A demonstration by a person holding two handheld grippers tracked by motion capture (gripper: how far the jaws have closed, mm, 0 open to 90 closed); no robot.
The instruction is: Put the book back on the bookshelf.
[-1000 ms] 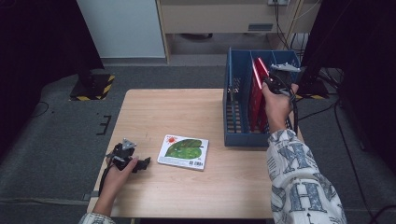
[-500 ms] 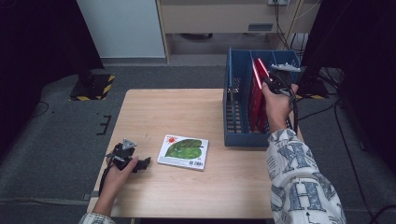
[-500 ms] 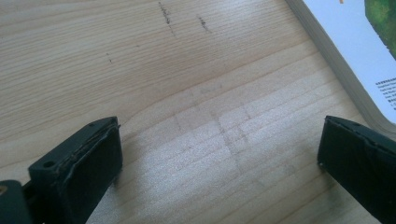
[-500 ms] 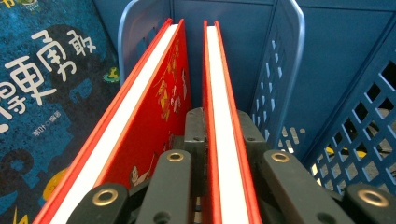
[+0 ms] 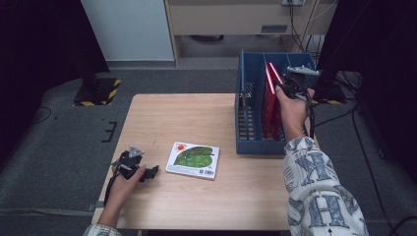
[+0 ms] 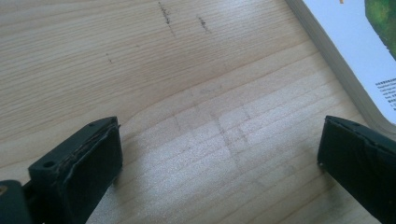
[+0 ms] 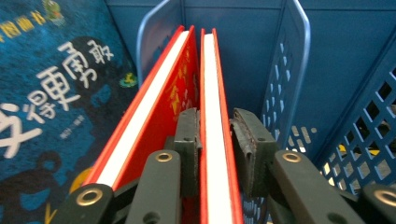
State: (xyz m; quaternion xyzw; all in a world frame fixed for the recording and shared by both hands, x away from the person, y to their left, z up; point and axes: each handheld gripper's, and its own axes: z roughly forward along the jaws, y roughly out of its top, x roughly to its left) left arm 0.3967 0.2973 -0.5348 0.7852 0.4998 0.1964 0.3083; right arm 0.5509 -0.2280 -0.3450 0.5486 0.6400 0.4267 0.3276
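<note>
So the right hand-held gripper (image 5: 289,84) has its jaws pinched on the top edge of a thin red book (image 7: 214,116) standing upright in the blue crate (image 5: 246,123) at the far right of the tabletop (image 5: 196,118). A second red book (image 7: 154,116) leans just beside it, and a dark blue book (image 7: 51,93) sits further left in the right gripper view. The gripped book looks like a stiff, light hardcover with glossy boards, so probably a bit slippery; holding the top edge across both covers seems right, though it could swing if lifted by one corner.

The left hand-held gripper (image 5: 132,164) rests on the near left of the tabletop with jaws wide apart and nothing between them. A flat leaf book (image 5: 193,159) lies just to its right, its edge close to one jaw.
</note>
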